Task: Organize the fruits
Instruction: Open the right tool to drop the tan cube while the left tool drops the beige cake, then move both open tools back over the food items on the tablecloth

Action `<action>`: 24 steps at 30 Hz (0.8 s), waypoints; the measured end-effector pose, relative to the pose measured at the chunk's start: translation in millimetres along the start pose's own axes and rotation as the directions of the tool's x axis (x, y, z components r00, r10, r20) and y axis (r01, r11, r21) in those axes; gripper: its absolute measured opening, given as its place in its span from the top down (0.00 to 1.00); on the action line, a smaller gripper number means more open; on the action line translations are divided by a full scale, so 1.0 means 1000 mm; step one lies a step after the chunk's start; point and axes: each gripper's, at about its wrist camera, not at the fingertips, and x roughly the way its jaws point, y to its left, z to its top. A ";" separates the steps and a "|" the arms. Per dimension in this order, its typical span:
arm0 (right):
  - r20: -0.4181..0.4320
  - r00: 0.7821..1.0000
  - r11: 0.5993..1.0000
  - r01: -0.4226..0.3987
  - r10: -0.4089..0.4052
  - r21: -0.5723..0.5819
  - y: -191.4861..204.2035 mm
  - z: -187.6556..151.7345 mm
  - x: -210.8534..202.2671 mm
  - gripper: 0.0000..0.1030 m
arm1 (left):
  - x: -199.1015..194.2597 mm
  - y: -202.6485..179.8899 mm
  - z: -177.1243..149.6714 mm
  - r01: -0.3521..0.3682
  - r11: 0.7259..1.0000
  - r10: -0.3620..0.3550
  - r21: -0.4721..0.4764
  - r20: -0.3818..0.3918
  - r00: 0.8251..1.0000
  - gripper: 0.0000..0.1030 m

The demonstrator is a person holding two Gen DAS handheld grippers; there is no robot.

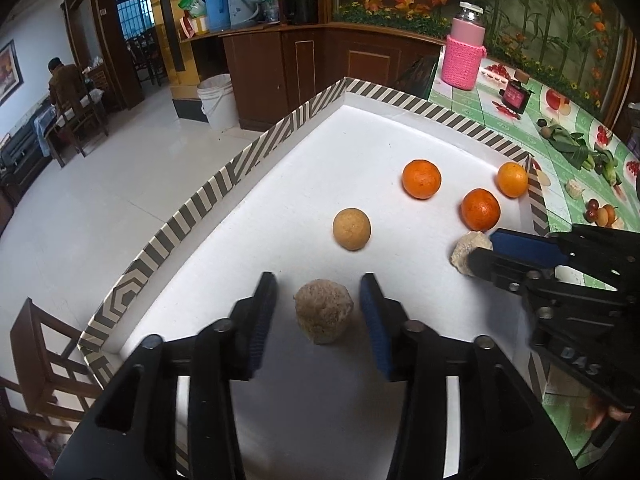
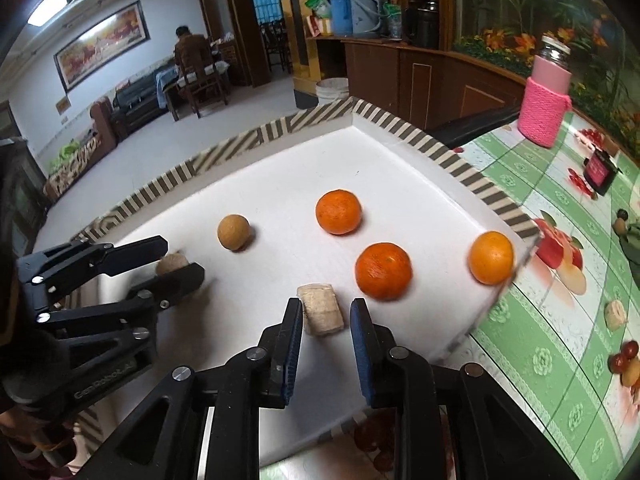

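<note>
A white tray with a striped rim (image 1: pixel 224 184) (image 2: pixel 460 164) holds three oranges (image 1: pixel 421 179) (image 1: pixel 480 209) (image 1: pixel 512 179), a smooth tan ball (image 1: pixel 351 228) (image 2: pixel 233 232) and two rough pieces. My left gripper (image 1: pixel 320 316) (image 2: pixel 176 264) is open around a rough brown ball (image 1: pixel 323 311) lying on the tray, with a gap on each side. My right gripper (image 2: pixel 326 328) (image 1: pixel 480 256) straddles a pale beige chunk (image 2: pixel 320 309) (image 1: pixel 470 250) near the tray's right edge. Its pads stand slightly off the chunk. The oranges (image 2: pixel 338 211) (image 2: pixel 383 270) (image 2: pixel 491 257) lie just beyond it.
The tray rests on a green fruit-patterned tablecloth (image 2: pixel 560 280). A pink sleeved bottle (image 1: pixel 464 56) (image 2: pixel 546 96), a black-and-pink box (image 1: pixel 516 98) and leafy greens (image 1: pixel 572 148) sit to the right. A white bucket (image 1: pixel 218 100) stands on the floor, and a person (image 1: pixel 64 80) sits far off.
</note>
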 end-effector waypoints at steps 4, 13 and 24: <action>0.030 1.000 1.000 -0.009 0.008 0.028 -0.006 -0.003 -0.016 0.77 | -0.005 -0.003 0.001 -0.013 1.000 0.013 -0.001 0.014 1.000 0.55; 0.099 0.995 0.995 -0.019 0.009 0.100 -0.017 -0.013 -0.045 0.77 | -0.022 -0.020 0.002 -0.019 1.000 0.018 0.014 0.060 0.998 0.55; 0.114 0.992 0.983 0.029 -0.051 0.180 -0.047 -0.039 -0.071 0.77 | -0.041 -0.065 0.001 0.044 0.996 -0.052 0.079 0.100 0.994 0.55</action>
